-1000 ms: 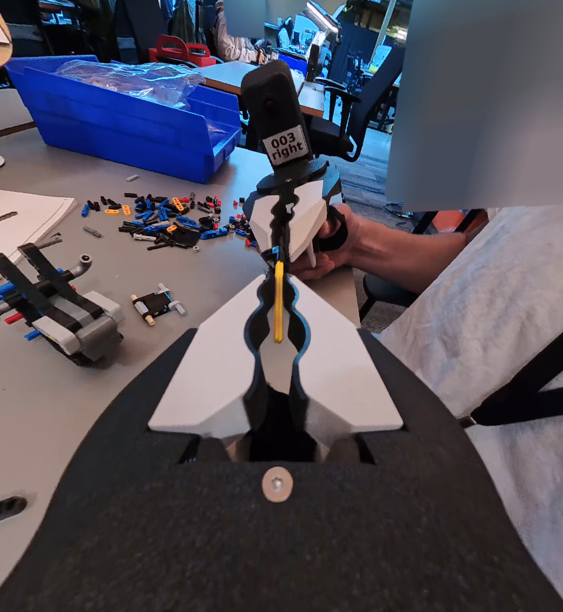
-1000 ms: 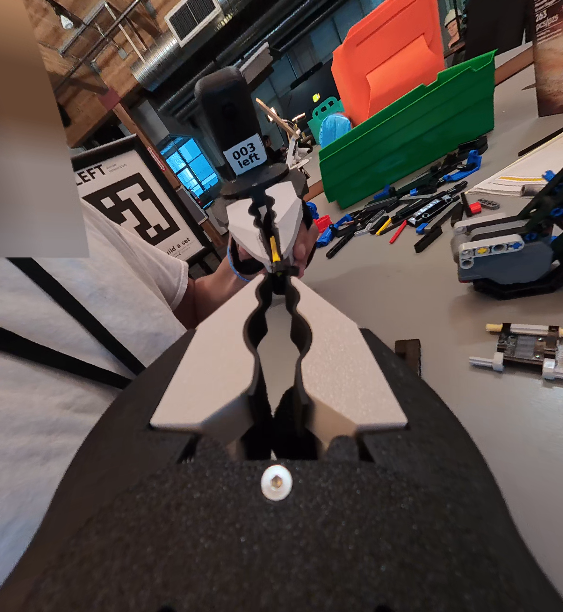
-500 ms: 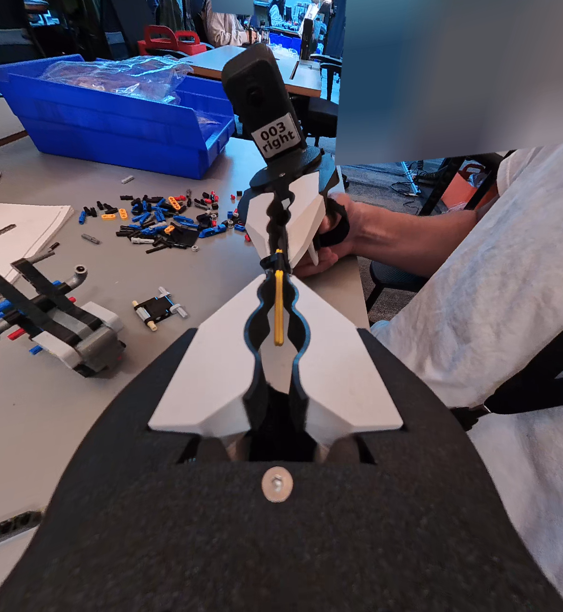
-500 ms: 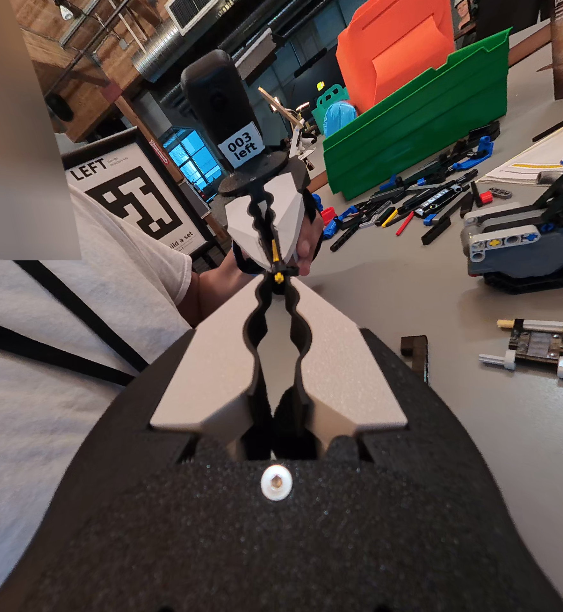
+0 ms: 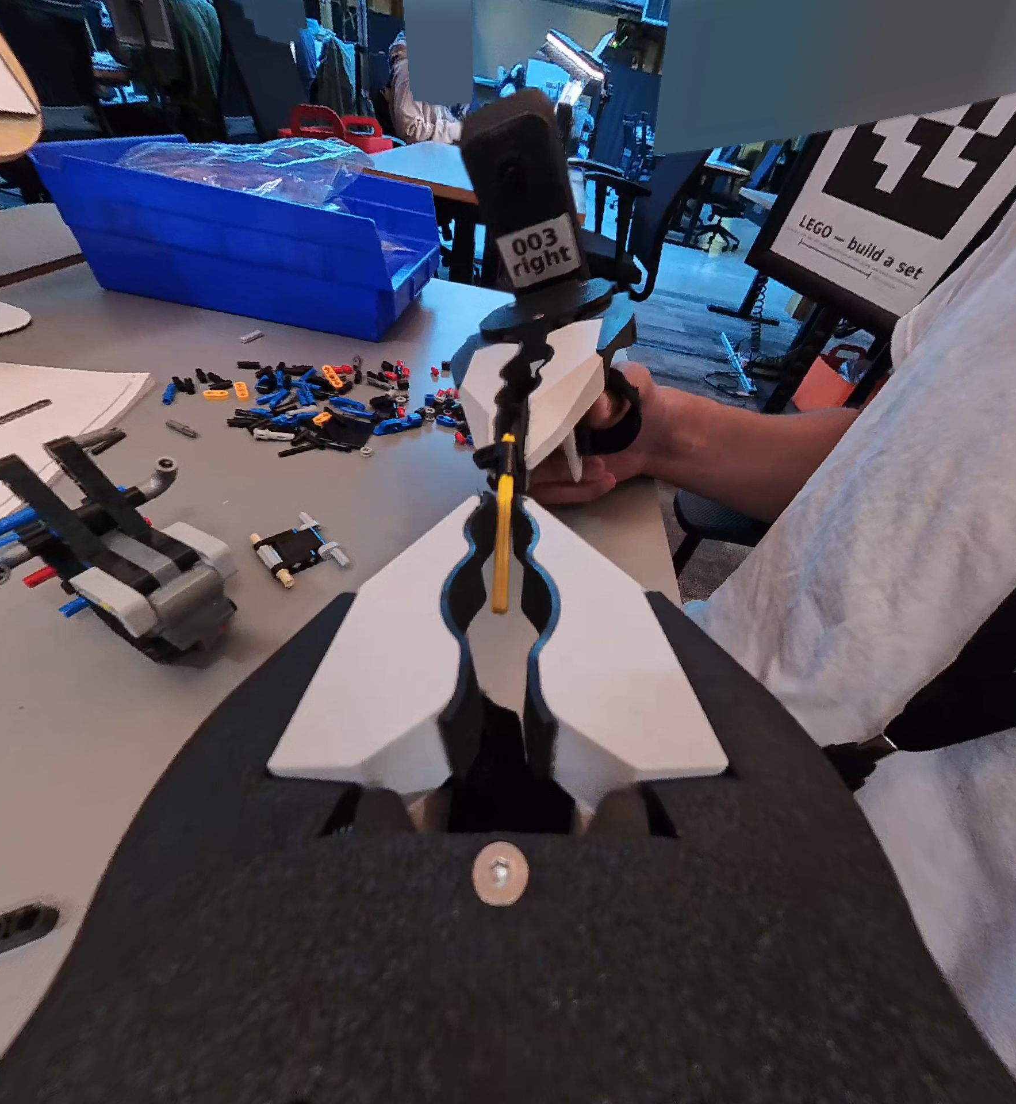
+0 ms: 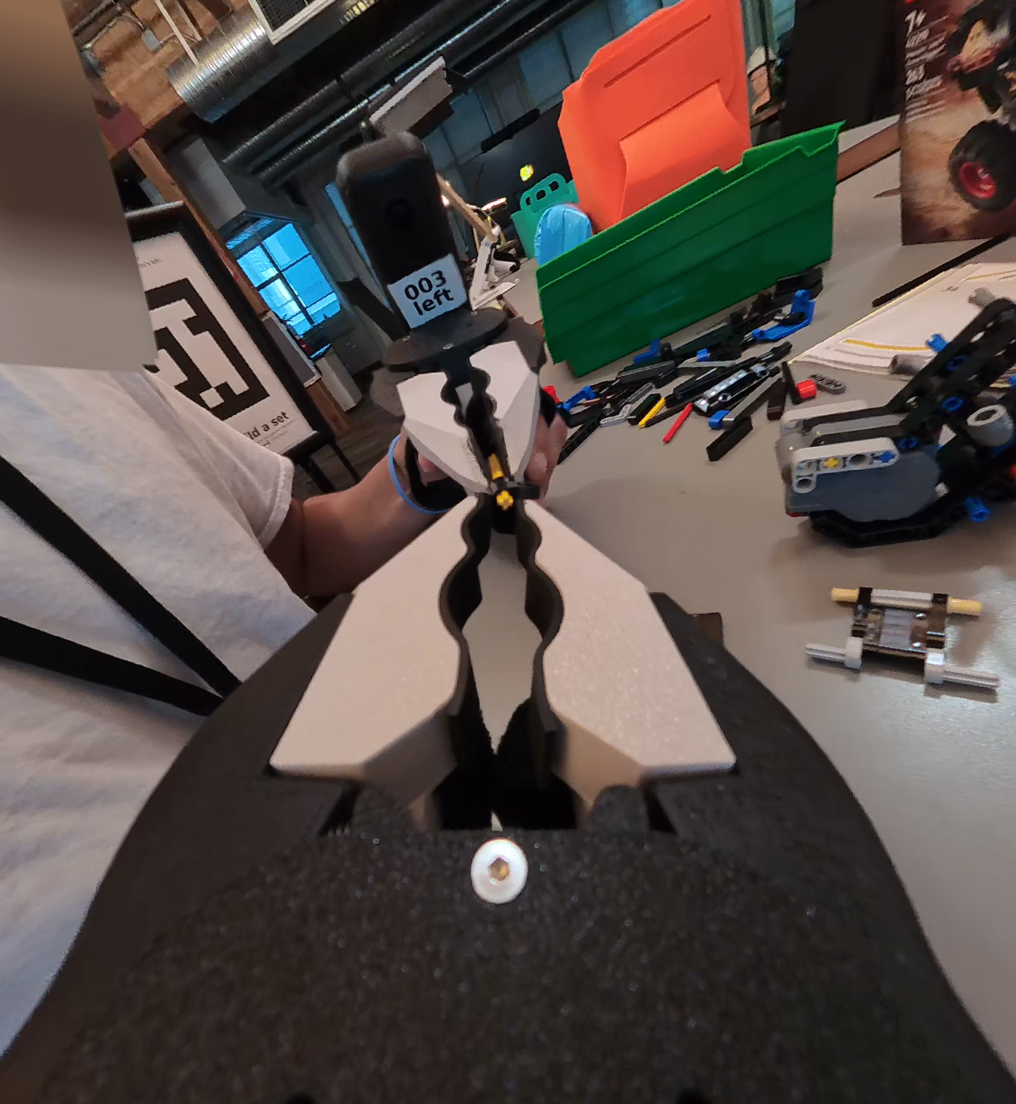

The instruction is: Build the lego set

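We hold the left gripper clamped on a thin yellow plastic axle, tip to tip with the right gripper, which pinches a small black connector piece at the axle's end. The joint is too small to read. The half-built grey-and-black model rests apart on the grey table, its far end cut off.

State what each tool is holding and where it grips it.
Left tool grips a yellow axle near its far end. Right tool pinches a small black piece threaded on that axle's tip.
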Demonstrator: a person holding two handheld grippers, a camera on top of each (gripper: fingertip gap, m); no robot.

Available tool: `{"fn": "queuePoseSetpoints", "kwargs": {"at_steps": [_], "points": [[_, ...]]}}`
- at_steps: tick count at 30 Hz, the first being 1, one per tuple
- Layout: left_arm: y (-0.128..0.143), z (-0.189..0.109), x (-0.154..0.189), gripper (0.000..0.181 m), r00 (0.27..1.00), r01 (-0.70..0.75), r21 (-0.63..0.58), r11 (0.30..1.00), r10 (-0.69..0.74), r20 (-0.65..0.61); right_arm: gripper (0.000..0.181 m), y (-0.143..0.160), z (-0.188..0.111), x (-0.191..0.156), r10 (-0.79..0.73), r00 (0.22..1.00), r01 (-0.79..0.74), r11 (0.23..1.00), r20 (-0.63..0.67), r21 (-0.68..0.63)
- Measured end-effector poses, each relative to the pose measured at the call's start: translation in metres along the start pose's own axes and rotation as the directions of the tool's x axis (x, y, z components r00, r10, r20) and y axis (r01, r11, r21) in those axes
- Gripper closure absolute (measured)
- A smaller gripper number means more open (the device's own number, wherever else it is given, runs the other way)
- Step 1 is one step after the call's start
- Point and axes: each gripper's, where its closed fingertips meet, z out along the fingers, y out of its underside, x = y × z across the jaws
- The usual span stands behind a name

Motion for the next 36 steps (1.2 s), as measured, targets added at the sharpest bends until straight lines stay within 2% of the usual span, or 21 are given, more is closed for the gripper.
{"fn": "queuePoseSetpoints", "kwargs": {"at_steps": [23,28,33,36], "points": [[0.009,0.000,-0.009,0.178,0.997,0.069,-0.005,0.998,-0.069,0.021,0.175,-0.003,-0.003,0.009,0.058,0.998,-0.057,0.998,-0.023,0.030],[0.007,-0.001,0.005,0.179,0.999,0.014,0.008,1.000,-0.014,-0.039,0.175,-0.002,-0.004,-0.004,0.076,0.995,-0.077,0.997,0.064,0.022],[0.011,0.001,0.009,0.178,0.995,0.056,-0.016,0.998,-0.057,-0.081,0.175,0.003,-0.006,-0.005,0.112,0.989,-0.111,0.994,0.094,-0.006],[0.014,0.004,0.001,0.179,0.997,0.069,-0.032,0.997,-0.070,-0.025,0.175,0.004,-0.007,0.004,0.141,0.989,-0.141,0.990,0.041,0.007]]}}
